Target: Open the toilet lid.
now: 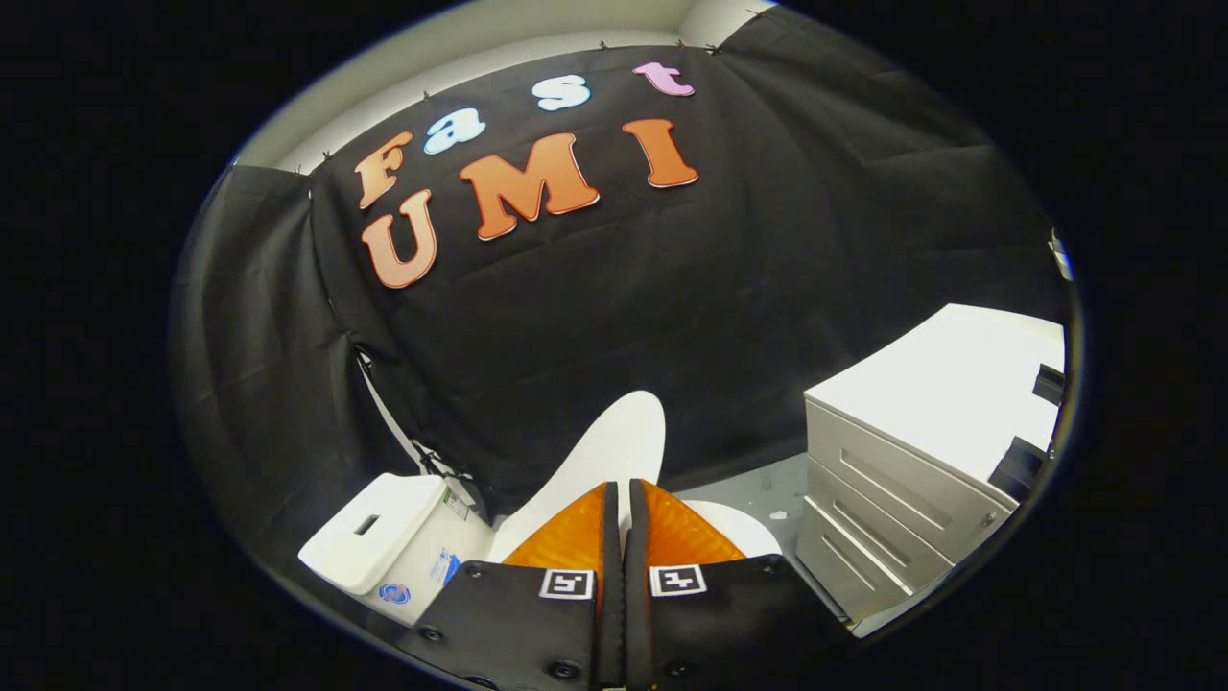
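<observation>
Tongs [624,499] grip the raised toilet lid [614,441], both fingers pressed against its thin white edge. Behind stands the booth's black cloth wall [672,288]. To the right sits a pale drawer cabinet [892,480] with three drawer fronts. To the left, near the wall, is the white cistern [384,537]. Part of the toilet seat [758,533] shows just right of the fingers.

Hand-held gripper [622,499] with ribbed fingers, black screw-fastened mounting plates [518,624], a square black-and-white marker [566,583] on each.
</observation>
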Action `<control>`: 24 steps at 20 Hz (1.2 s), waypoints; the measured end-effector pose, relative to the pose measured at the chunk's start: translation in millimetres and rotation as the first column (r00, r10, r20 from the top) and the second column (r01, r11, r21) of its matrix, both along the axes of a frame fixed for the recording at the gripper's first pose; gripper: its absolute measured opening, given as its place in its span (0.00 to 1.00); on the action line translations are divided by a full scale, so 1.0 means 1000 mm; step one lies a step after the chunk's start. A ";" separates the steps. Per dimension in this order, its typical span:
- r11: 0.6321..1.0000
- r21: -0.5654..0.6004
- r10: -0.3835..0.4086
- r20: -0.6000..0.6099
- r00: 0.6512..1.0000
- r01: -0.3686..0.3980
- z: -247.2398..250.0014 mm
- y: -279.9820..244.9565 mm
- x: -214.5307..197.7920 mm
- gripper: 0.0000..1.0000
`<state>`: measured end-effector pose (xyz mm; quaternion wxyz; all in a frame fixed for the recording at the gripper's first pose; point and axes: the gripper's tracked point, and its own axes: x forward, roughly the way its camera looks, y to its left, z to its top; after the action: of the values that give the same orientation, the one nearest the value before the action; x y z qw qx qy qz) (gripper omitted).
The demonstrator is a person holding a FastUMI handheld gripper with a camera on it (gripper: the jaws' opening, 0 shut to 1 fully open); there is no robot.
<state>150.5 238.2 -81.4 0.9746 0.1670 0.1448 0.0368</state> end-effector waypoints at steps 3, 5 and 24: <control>0.999 -0.020 0.039 0.009 0.999 -0.039 0.013 0.016 0.001 0.08; 0.998 -0.030 0.063 0.015 0.998 -0.063 0.021 0.027 0.001 0.08; 0.959 -0.115 0.270 0.074 0.960 -0.261 0.101 0.147 -0.005 0.08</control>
<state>145.1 384.7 19.1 0.9736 0.0932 0.1240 0.1672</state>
